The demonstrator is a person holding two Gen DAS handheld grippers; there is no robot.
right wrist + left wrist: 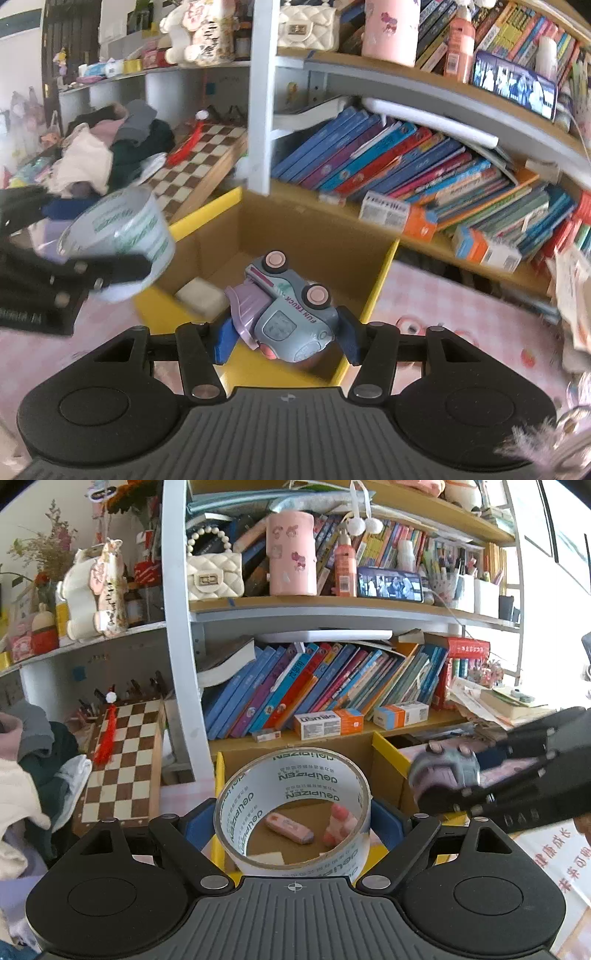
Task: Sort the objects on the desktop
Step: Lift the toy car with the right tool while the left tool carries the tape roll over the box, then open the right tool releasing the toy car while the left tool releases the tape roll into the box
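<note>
The tape roll (pixel 291 808) sits between the left gripper (pixel 293 825) fingers, above a cardboard box (pixel 221 775). An eraser (pixel 290 827) lies in that box. To the right, the right gripper (pixel 284 336) holds a toy truck (pixel 286 317) over another box (pixel 380 273). The chessboard (pixel 123 764) is left, the books (pixel 314 683) behind.

clear tape roll (pixel 291 808), green lettering; blue-grey, lilac toy truck (pixel 284 310)
</note>
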